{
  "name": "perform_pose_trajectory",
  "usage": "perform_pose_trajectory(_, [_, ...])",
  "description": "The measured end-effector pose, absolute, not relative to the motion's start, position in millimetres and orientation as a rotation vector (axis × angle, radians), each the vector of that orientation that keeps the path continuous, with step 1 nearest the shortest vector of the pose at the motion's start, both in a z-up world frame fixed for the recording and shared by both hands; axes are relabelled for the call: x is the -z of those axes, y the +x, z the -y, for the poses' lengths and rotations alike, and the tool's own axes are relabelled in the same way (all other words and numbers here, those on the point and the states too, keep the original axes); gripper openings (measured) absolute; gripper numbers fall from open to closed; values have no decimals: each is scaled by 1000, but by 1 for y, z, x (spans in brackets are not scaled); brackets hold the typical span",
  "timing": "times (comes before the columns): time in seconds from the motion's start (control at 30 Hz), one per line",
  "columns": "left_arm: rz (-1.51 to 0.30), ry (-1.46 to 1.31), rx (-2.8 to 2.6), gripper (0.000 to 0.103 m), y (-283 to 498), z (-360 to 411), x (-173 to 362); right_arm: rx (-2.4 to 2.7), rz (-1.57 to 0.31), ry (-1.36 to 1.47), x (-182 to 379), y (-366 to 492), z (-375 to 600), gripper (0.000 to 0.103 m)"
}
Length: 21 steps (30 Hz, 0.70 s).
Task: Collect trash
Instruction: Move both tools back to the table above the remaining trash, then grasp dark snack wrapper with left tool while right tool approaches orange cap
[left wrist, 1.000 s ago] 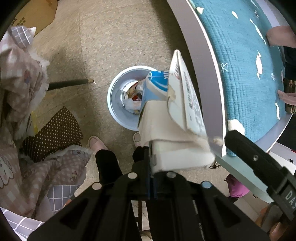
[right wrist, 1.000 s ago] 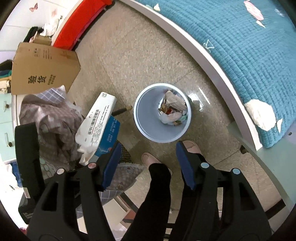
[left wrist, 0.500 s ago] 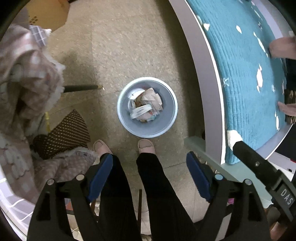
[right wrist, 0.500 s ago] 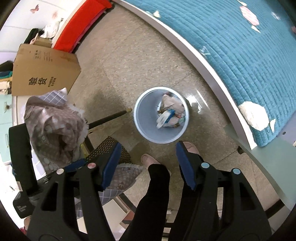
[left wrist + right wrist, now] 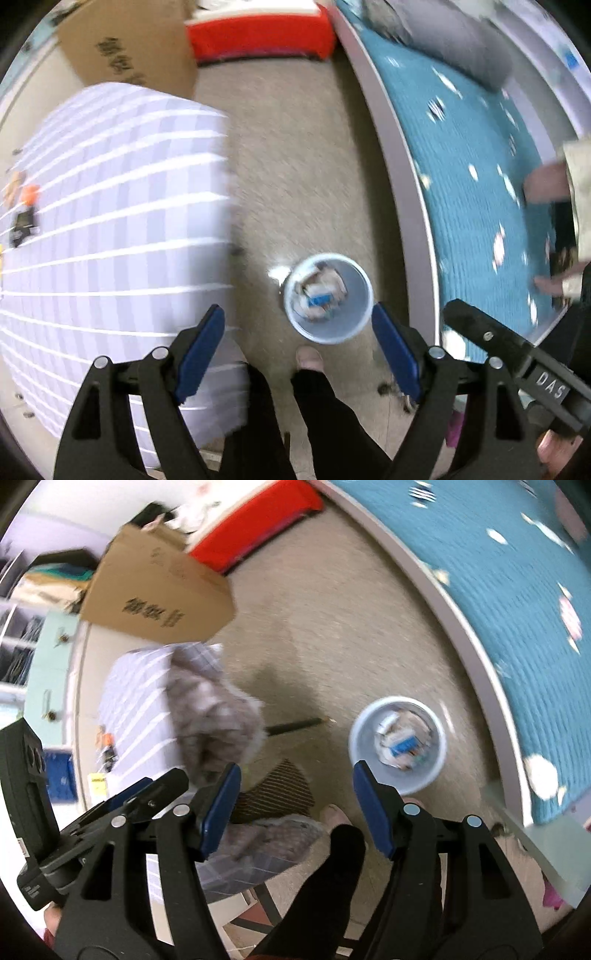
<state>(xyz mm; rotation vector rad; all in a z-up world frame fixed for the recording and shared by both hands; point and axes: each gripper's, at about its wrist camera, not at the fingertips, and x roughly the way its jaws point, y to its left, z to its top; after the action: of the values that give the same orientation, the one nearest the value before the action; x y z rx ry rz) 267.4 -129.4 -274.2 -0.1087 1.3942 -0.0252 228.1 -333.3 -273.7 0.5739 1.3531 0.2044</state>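
the left gripper (image 5: pixel 298 349) and right gripper (image 5: pixel 296 805) both gape empty, while the blue-and-white carton (image 5: pixel 320 298) lies among paper in the trash bin (image 5: pixel 360 291), lower centre of the left view.

floor (image 5: pixel 295 166): open lane | flanks: checked bed (image 5: pixel 110 221), teal mattress (image 5: pixel 480 184) | far end: cardboard box (image 5: pixel 125 48)

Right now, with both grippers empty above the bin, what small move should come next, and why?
Probably swing a gripper toward the teal bedspread: the left gripper and right gripper stand open with nothing between them, the carton already lies in the bin, and white scraps remain on the bedspread.
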Motion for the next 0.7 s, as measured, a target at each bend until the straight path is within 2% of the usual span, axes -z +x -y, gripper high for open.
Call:
perform_pose_trajectory(0.2, [-1340,-240,-148,80,261,20,248,-346,-1319,460,242,259,236,63])
perform_pose_trajectory(0.43, [-1290,-375,-323,80,250,-108,243,-472,-1334,348,235,280,123,63])
perform_pose_trajectory(0.7, [-1269,-410,-353,80,268,-186,256,-499,-1379,284,251,297,35,63])
